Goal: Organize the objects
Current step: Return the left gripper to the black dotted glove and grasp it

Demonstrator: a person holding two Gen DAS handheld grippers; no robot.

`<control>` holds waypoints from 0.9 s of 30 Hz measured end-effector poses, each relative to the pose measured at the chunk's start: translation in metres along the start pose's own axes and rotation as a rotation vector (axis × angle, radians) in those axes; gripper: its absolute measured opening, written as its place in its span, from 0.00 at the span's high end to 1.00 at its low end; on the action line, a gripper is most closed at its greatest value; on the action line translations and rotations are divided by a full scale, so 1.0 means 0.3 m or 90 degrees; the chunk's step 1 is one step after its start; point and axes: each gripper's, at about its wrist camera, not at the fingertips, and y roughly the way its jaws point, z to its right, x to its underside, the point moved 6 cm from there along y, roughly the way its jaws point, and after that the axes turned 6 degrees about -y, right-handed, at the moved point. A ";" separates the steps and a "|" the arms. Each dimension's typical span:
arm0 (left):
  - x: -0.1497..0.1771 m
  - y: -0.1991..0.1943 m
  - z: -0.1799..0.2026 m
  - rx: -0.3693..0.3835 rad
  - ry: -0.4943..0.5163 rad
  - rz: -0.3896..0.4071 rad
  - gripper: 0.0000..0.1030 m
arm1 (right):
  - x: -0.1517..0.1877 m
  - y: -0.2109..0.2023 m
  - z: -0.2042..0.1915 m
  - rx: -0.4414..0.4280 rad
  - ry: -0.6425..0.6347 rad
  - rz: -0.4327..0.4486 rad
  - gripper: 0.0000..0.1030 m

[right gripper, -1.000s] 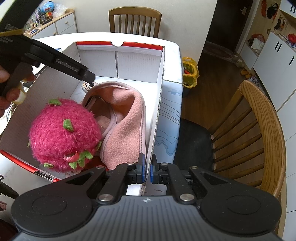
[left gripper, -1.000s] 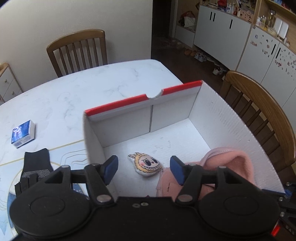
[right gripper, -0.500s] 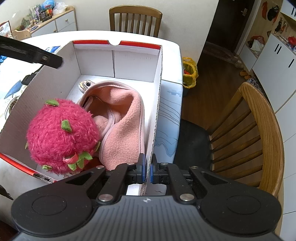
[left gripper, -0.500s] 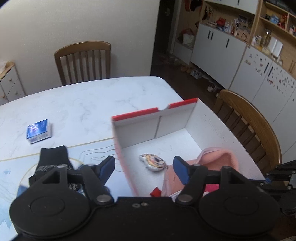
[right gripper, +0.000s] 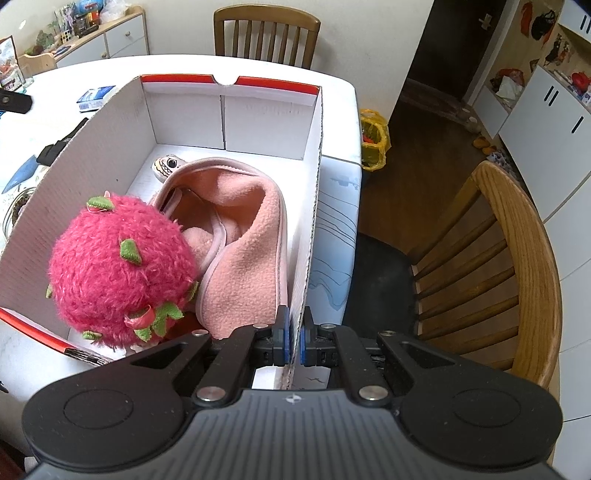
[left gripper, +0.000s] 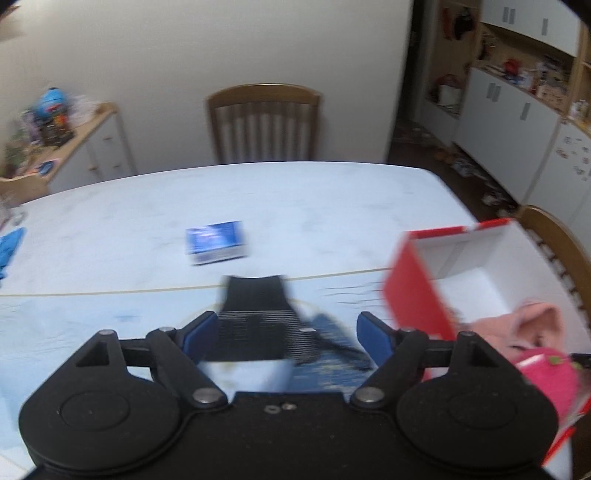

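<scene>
Our right gripper [right gripper: 293, 338] is clamped tight on the near end of the cardboard box's [right gripper: 229, 122] right-hand wall, and we read that as a steadying hold, pinning the box in place on the white table [left gripper: 295, 199] while the other hand fetches. Out on the left, our left gripper [left gripper: 284, 338] has its jaws spread wide and they have just been opening further, with nothing pressed between the blue pads; in that blurred view a black glove [left gripper: 255, 314] lies on the table straight ahead between the fingers, so we judge it the next thing to be picked up, though nothing is touching it yet. The box sits off to the right of that gripper, red rim showing. Counting what is already packed: one fuzzy pink dragon-fruit plush [right gripper: 122, 269] at the near left corner, one pink fleece garment [right gripper: 243, 254] folded along the right wall and pressed against the plush, and one small cartoon-face plush [right gripper: 166, 167] peeking out from behind the fleece toward the far end. That makes three in. Left on the table we count one black glove, one small blue-and-white box [left gripper: 217, 242] farther back, and something blue at the far left edge that is too blurred for us to name. Two wooden chairs are at the table: one [right gripper: 266, 33] at the far side, one [right gripper: 517, 266] on the right.
</scene>
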 end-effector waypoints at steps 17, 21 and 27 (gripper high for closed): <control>-0.165 0.009 -0.499 -0.195 0.102 -0.007 0.22 | -0.011 0.004 -0.013 0.018 -0.009 -0.021 0.94; -0.212 0.051 -0.476 -0.172 0.099 0.009 0.18 | -0.017 0.008 -0.018 0.025 -0.009 -0.029 0.94; -0.136 0.210 -0.320 -0.083 0.102 -0.018 0.17 | -0.022 0.012 -0.019 0.030 -0.001 -0.033 0.94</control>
